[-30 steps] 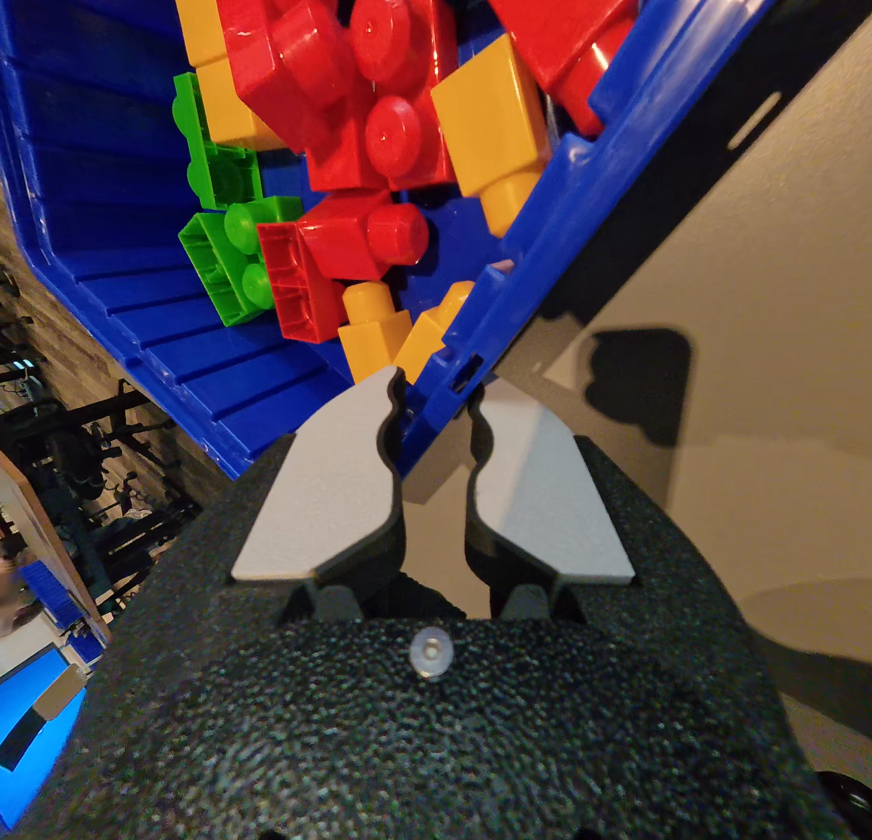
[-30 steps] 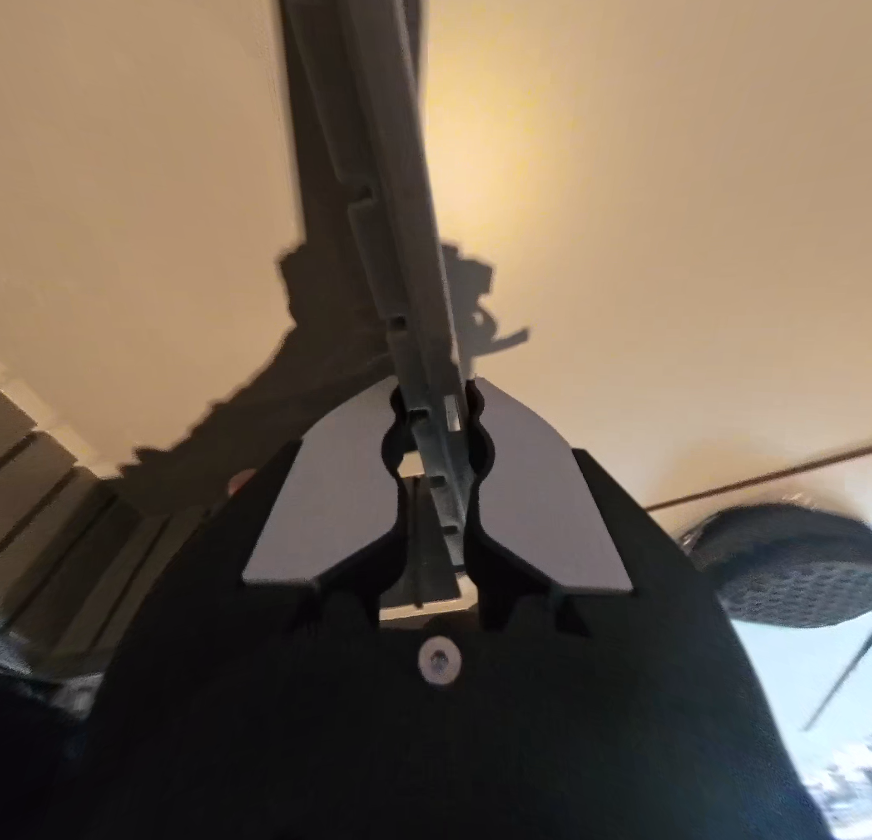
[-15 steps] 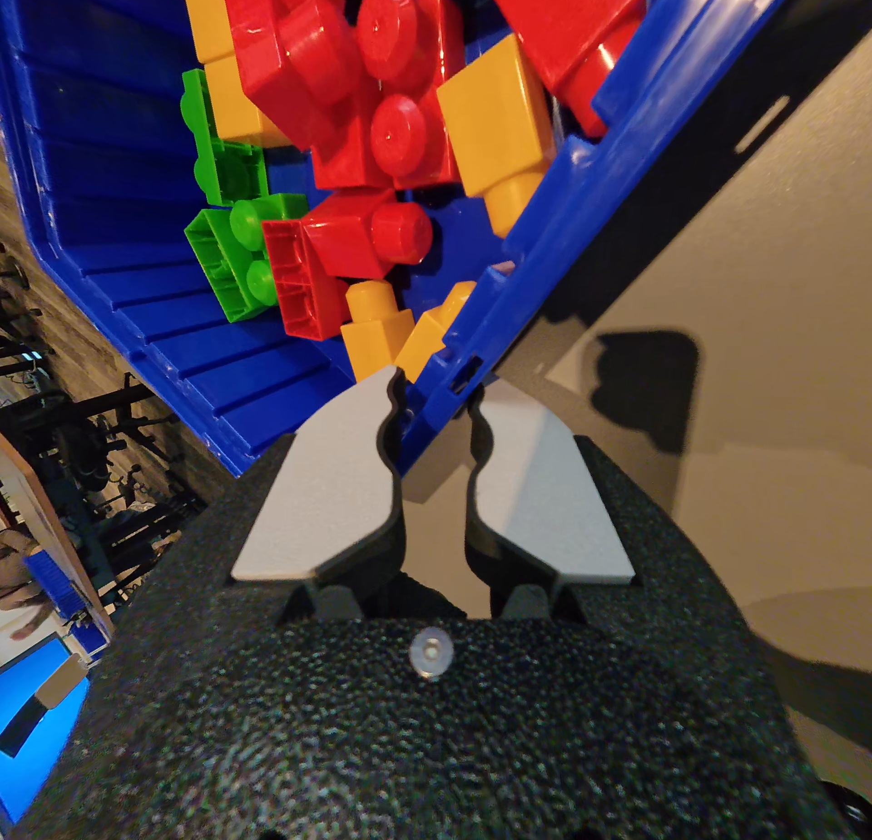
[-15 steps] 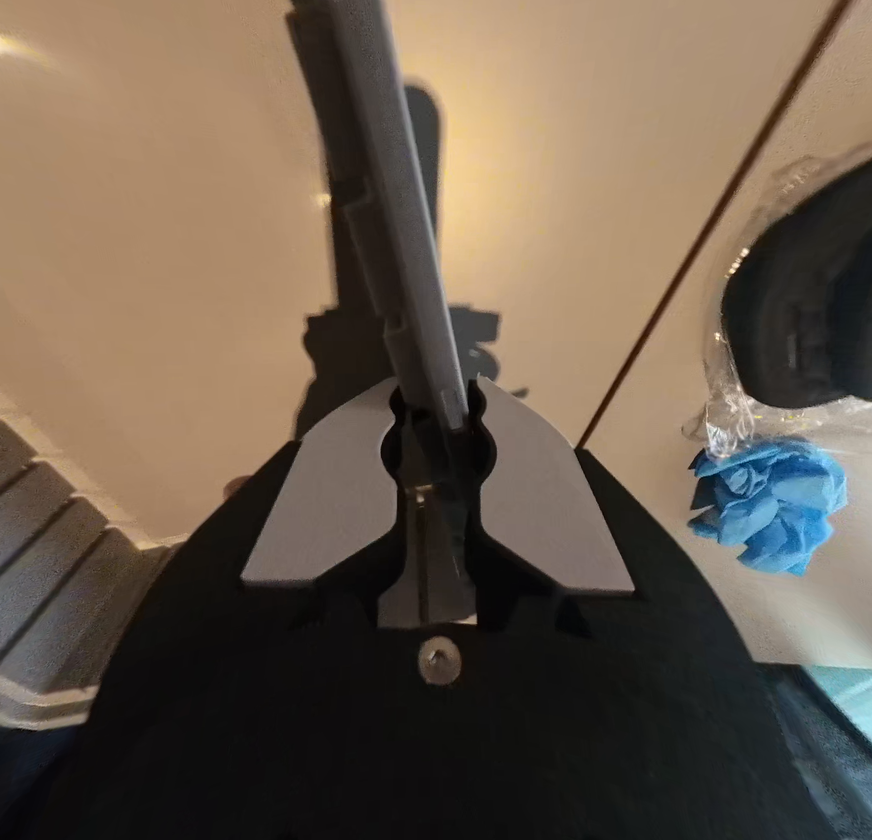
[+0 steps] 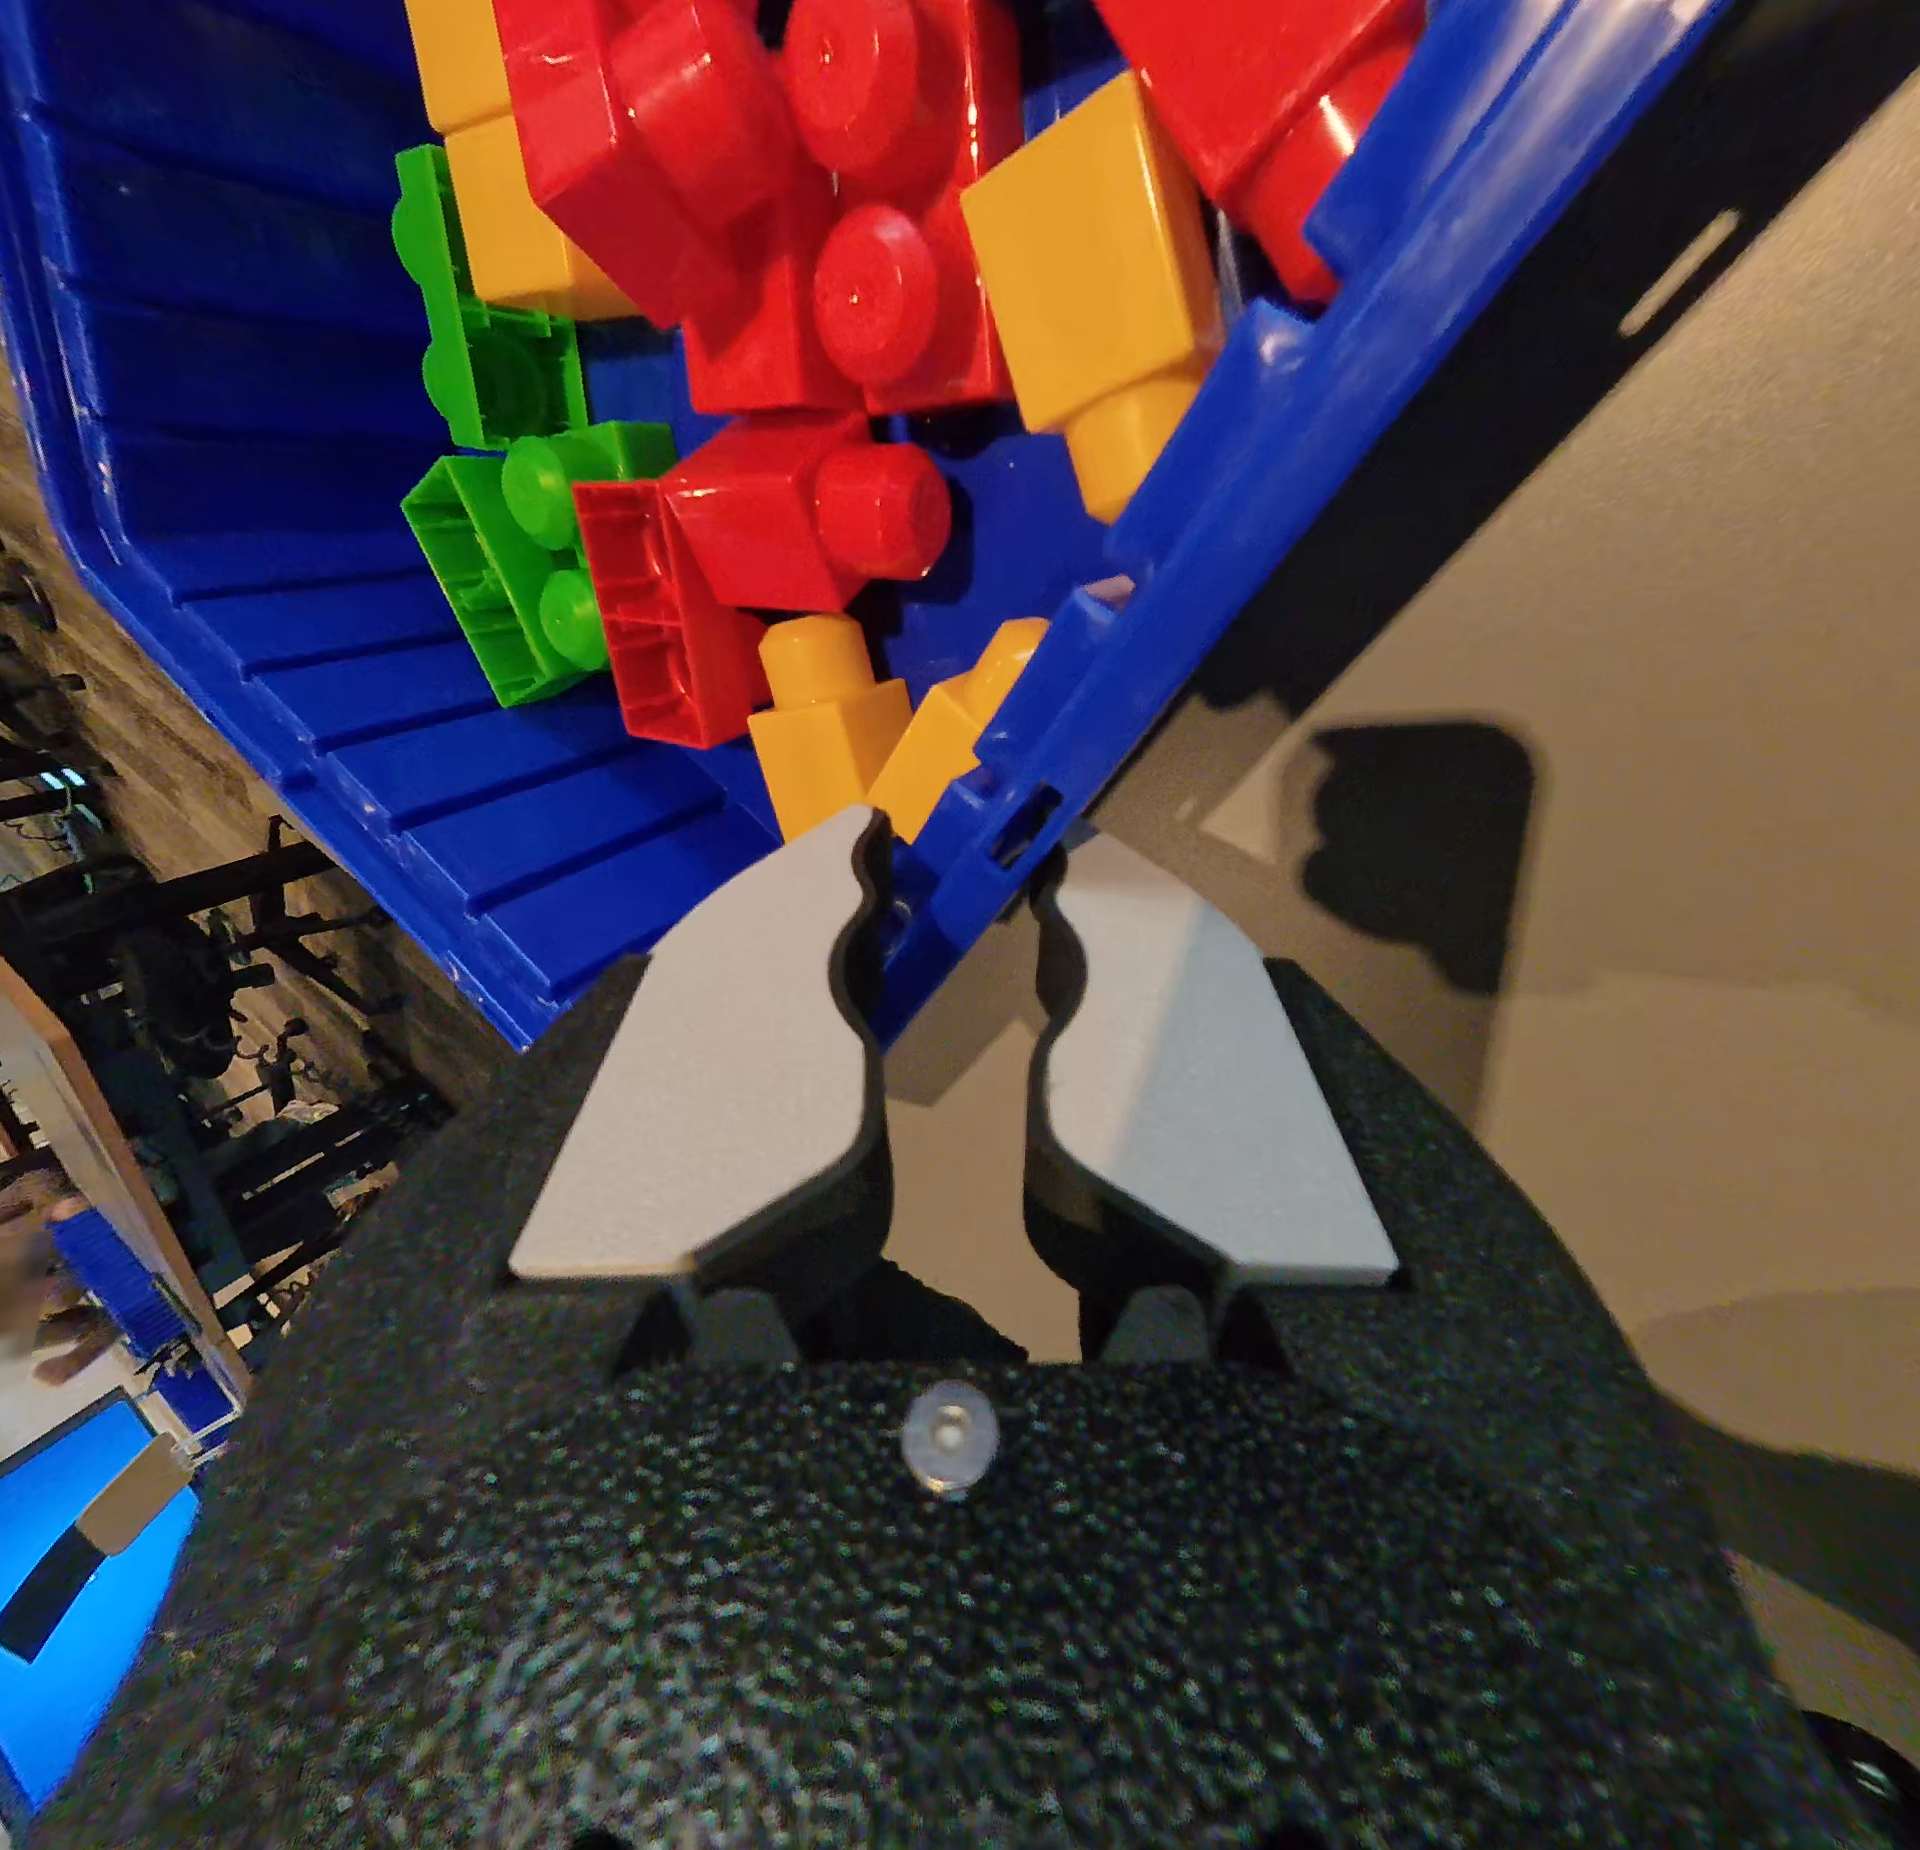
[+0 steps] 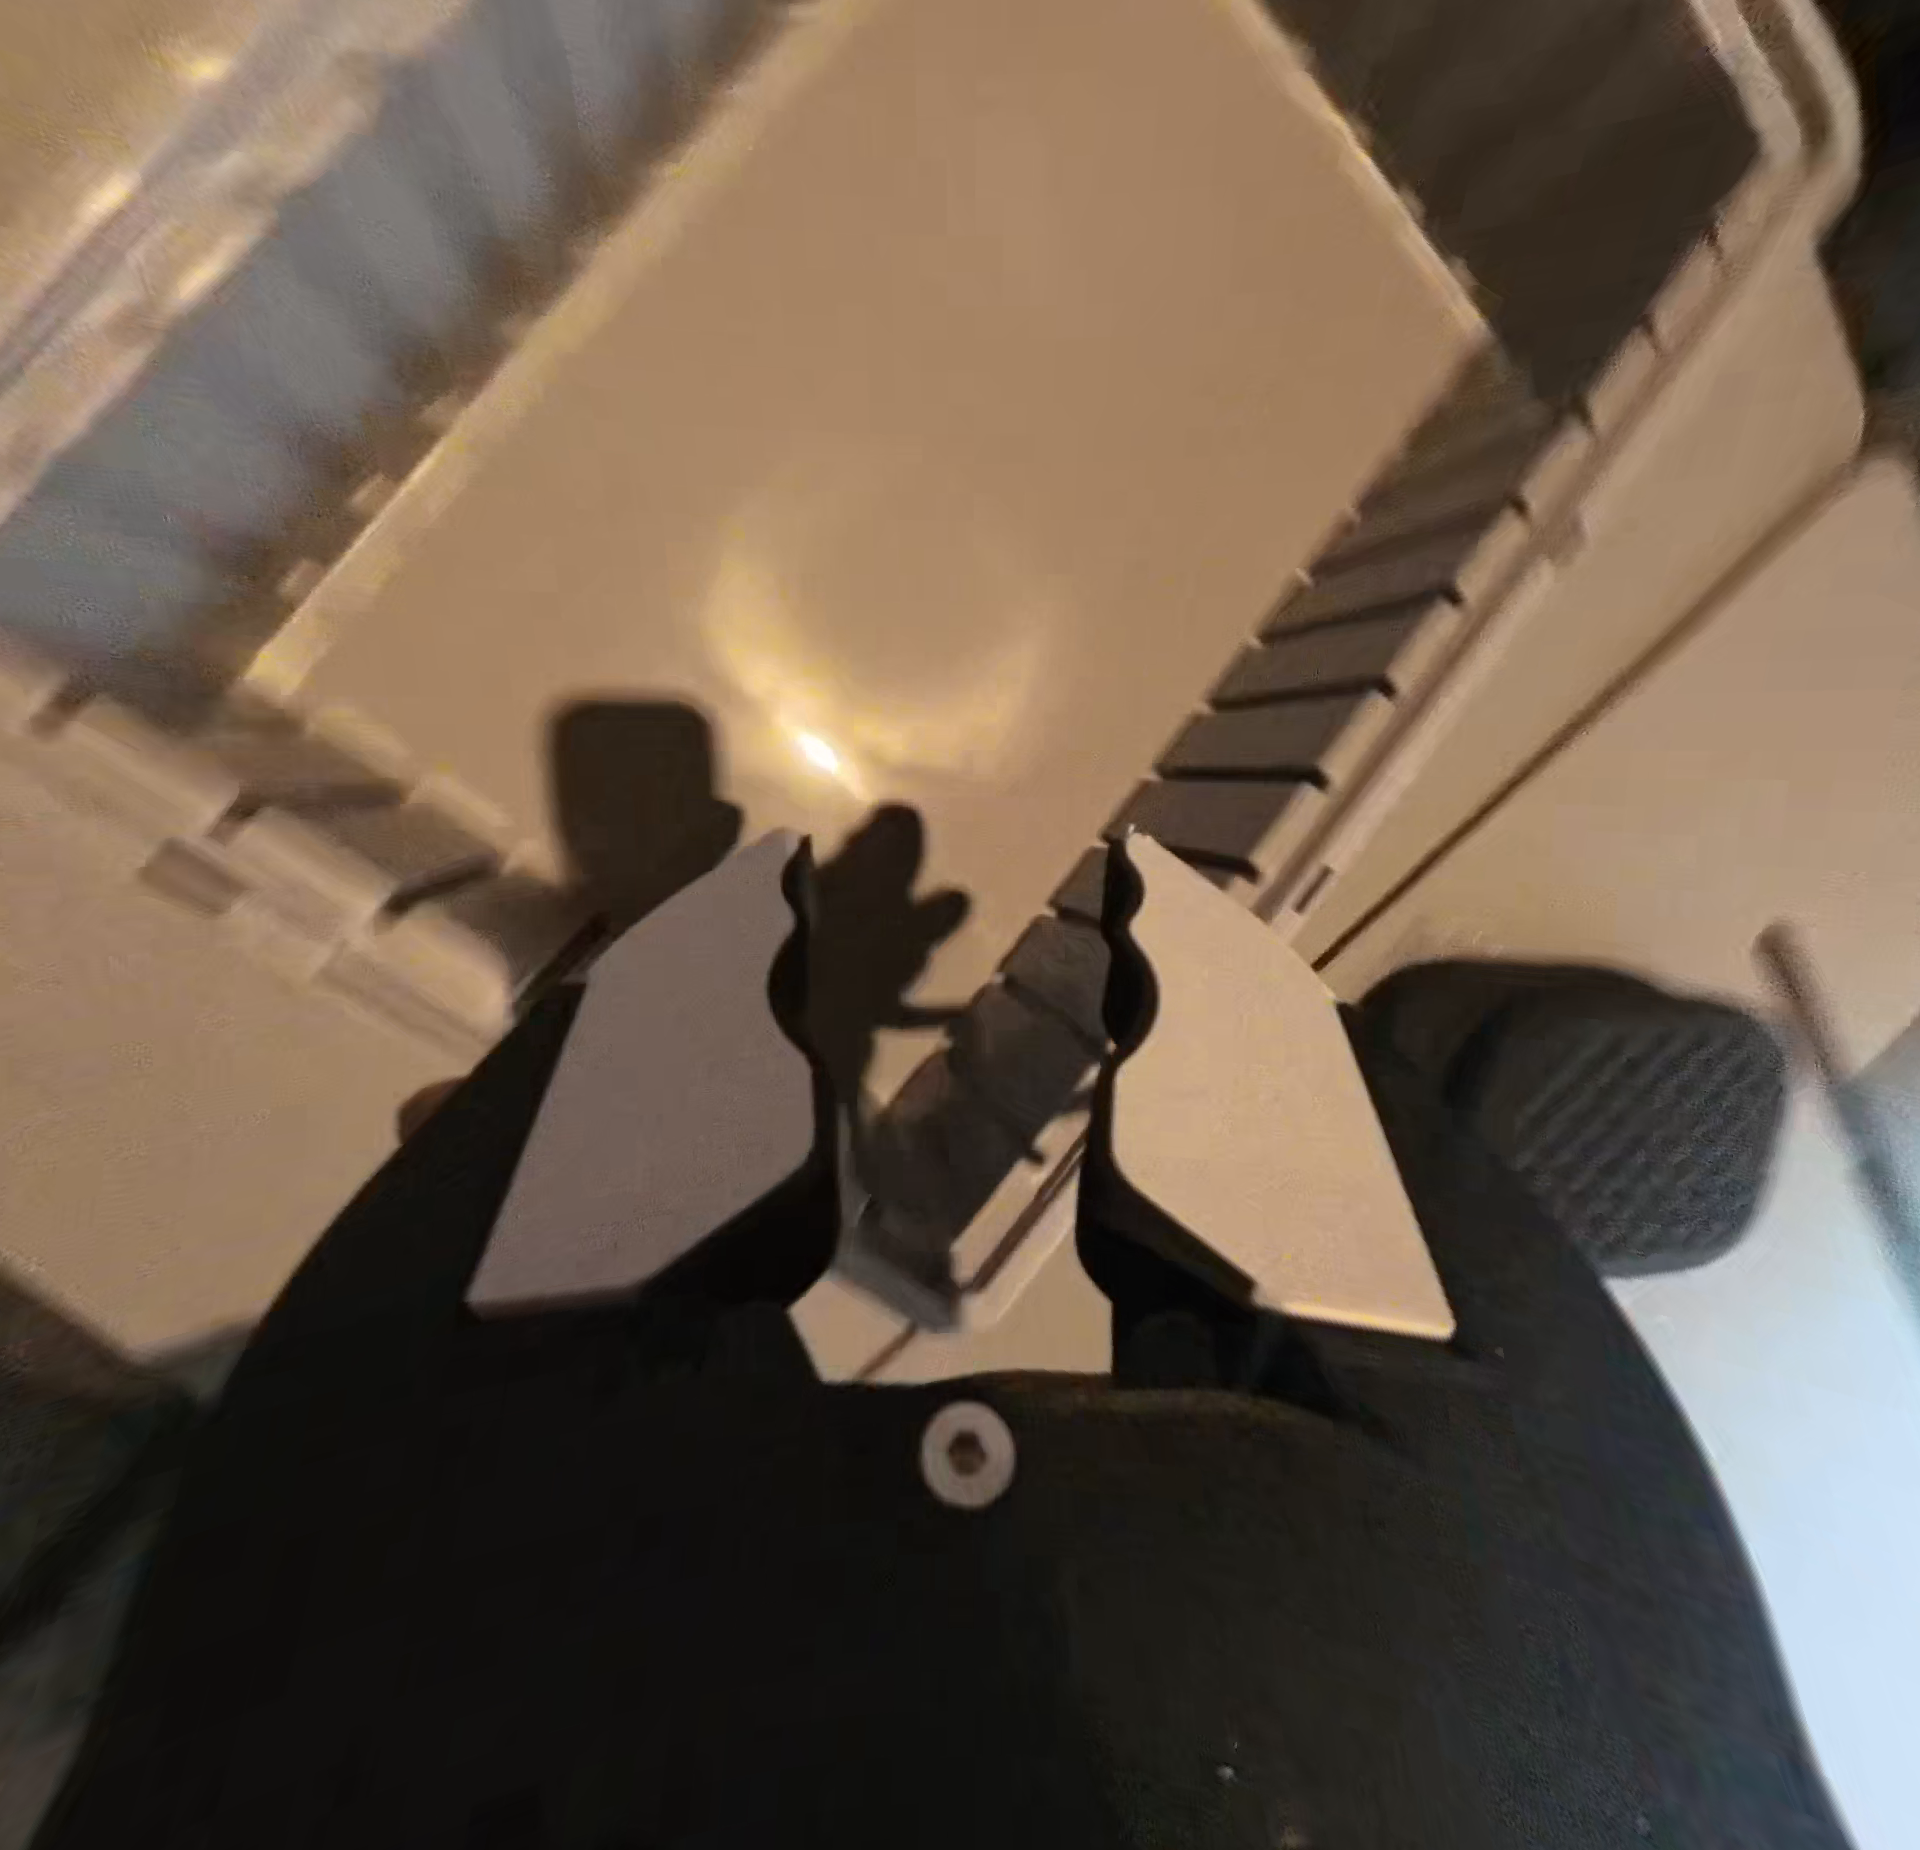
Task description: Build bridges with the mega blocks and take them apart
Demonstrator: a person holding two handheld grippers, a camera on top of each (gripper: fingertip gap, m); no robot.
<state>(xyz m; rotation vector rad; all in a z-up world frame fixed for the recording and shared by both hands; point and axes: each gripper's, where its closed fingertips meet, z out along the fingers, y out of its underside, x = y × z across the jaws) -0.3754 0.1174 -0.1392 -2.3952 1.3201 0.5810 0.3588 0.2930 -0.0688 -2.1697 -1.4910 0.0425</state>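
1. Left gripper (image 5: 956, 865): its two grey fingers (image 5: 727, 1052) pinch the rim of a blue bin (image 5: 1195, 605); one finger lies inside the wall, the other outside.
2. Blue bin: seen tilted in the left wrist view, with ribbed inner walls; its rim runs diagonally from the fingertips toward the upper right.
3. Mega blocks: all lie loose inside the blue bin, piled against the gripped wall. Red blocks (image 5: 790, 533) fill the middle and top, yellow blocks (image 5: 1091, 262) lie beside the wall and just ahead of the fingertips, and green blocks (image 5: 499, 553) rest on the far side, next to the red ones.
4. Table (image 5: 1662, 865): a pale, glossy surface beyond the bin wall, bearing dark shadows.
5. Right gripper (image 6: 961, 855): its fingers (image 6: 665, 1073) are spread apart with nothing between them.
6. Grey bin (image 6: 1507, 595): a light, ribbed-wall container with a bare pale floor, lying just ahead of the right gripper; the picture is motion-blurred.
7. Dark rounded object (image 6: 1610, 1104): textured, to the right of the grey bin; what it is cannot be told.
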